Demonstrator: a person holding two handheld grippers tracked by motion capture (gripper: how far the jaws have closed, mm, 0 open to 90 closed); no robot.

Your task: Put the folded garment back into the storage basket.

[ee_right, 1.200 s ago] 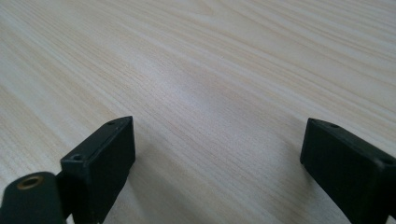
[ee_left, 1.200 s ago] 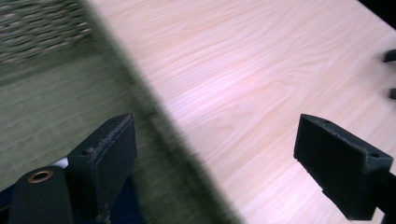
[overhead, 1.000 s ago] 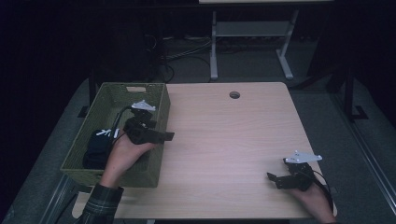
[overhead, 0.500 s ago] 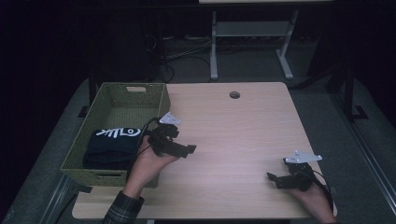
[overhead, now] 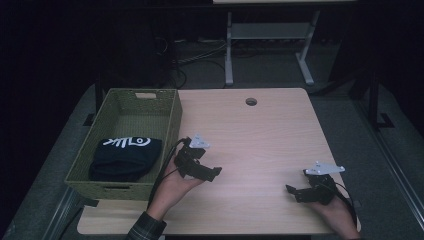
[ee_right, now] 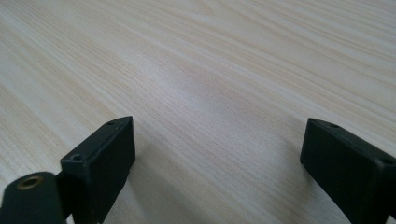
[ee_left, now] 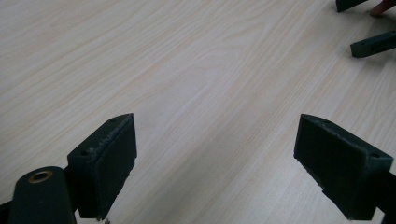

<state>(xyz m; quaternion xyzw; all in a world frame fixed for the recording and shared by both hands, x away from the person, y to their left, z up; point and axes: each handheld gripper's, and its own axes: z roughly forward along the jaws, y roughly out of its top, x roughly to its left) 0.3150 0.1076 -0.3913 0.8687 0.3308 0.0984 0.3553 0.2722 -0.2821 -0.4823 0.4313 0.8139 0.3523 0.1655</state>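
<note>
The left gripper (overhead: 212,172) is held over the table (overhead: 260,135) near its left edge, just beside the woven basket (overhead: 172,117), with its jaws spread wide and nothing between them. A folded black garment (overhead: 125,157) (white lettering on top) is seen lying in the basket's near end. The right gripper (overhead: 292,192) is held released by the table's near right corner.
</note>
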